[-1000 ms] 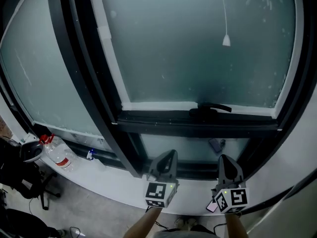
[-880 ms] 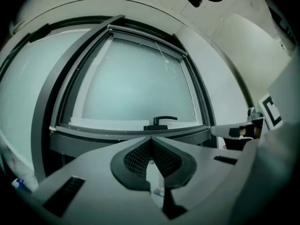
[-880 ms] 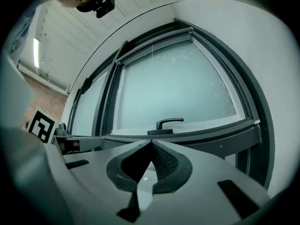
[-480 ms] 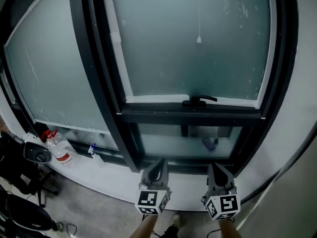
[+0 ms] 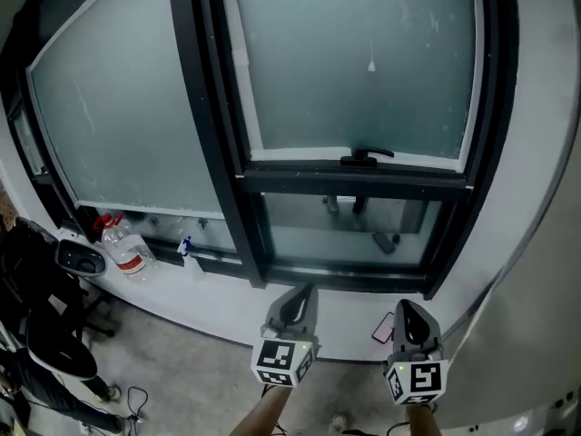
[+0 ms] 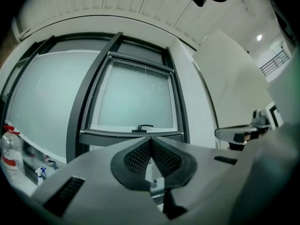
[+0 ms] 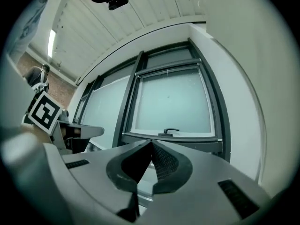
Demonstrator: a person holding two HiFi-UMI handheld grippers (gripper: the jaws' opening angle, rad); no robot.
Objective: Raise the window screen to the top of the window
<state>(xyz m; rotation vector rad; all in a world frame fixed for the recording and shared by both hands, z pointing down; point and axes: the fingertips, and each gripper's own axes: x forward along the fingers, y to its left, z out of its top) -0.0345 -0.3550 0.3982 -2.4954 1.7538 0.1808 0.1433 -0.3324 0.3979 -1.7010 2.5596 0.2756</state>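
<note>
Both tools hang low in the head view, side by side and well short of the glass; the left gripper (image 5: 304, 294) has its jaws pressed together at the tips with nothing between them, as its own view shows, and the right gripper (image 5: 406, 309) is likewise pressed together and empty. Ahead of them stands a dark-framed window (image 5: 207, 143) with frosted panes; its right-hand opening is edged in white, and a black handle (image 5: 366, 158) sits on the crossbar at the foot of that opening. The window screen (image 6: 140, 63) appears as a pale bar lying across the very top of that opening, seen in both gripper views (image 7: 168, 68); how much mesh, if any, hangs below it I cannot tell. A thin pull cord (image 5: 371, 64) drops in front of the upper pane and ends in a small white tip, well above the handle. On the sill to the left stands a clear plastic bottle (image 5: 125, 248) with a red cap, tilted; a small blue item (image 5: 184, 245) lies just beside it.
</note>
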